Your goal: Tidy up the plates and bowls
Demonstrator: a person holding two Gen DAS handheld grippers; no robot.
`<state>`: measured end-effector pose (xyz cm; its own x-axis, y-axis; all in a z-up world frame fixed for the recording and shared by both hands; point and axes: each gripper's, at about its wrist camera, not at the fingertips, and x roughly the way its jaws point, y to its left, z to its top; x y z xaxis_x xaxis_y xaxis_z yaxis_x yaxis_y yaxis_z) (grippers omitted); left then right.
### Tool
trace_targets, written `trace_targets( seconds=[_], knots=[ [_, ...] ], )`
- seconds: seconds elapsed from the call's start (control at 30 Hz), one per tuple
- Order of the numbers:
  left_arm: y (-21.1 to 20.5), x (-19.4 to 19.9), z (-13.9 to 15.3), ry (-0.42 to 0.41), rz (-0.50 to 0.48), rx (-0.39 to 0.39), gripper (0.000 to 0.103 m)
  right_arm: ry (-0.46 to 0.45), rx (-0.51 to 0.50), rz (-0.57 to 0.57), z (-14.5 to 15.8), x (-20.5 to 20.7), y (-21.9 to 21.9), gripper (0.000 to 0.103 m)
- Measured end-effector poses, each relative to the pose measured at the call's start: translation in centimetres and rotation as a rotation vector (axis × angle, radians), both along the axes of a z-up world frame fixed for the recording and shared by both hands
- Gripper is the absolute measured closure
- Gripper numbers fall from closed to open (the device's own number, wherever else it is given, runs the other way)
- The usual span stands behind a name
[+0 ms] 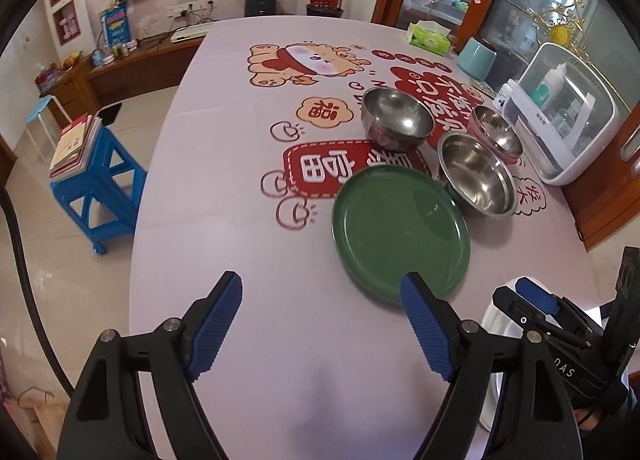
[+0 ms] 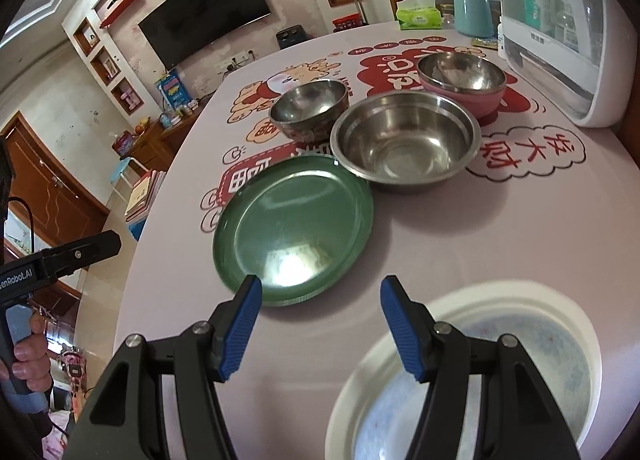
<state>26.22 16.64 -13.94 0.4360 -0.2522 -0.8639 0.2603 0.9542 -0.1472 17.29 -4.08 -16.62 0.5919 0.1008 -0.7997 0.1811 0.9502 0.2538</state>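
Observation:
A green plate (image 1: 400, 228) (image 2: 294, 230) lies flat on the table. Behind it stand three steel bowls: a wide one (image 1: 478, 174) (image 2: 406, 140), a patterned one (image 1: 396, 116) (image 2: 308, 108) and a pink-sided one (image 1: 498, 132) (image 2: 462, 80). A white plate with a bluish centre (image 2: 472, 376) lies at the near right; only its rim shows in the left wrist view (image 1: 490, 320). My left gripper (image 1: 322, 298) is open and empty over bare cloth, left of the green plate's near rim. My right gripper (image 2: 320, 302) is open and empty, between the green and white plates.
The table (image 1: 240, 260) has a pale cloth with red cartoon prints. A white box with a clear lid (image 1: 560, 116) (image 2: 560, 32), a teal canister (image 1: 476, 58) and a tissue pack (image 1: 430, 36) stand along the right and far edges. A blue stool (image 1: 100, 184) with books stands left of the table.

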Motion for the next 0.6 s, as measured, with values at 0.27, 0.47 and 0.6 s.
trace_targets(
  seconds=[0.27,0.47,0.6],
  knots=[
    [0.1,4.5,-1.1,-0.001,0.018,-0.028,0.022,0.009,-0.006,-0.034,-0.2,3.0,-0.9,0.041],
    [0.1,6.6,-2.8,0.027,0.046,-0.051,0.022,0.034,0.011,-0.023,-1.0,4.5,-1.1,0.041],
    [-0.5,7.7,-4.5,0.065,0.051,-0.064,0.022,0.056,0.035,-0.023,-2.1,5.2,-1.3,0.041]
  ],
)
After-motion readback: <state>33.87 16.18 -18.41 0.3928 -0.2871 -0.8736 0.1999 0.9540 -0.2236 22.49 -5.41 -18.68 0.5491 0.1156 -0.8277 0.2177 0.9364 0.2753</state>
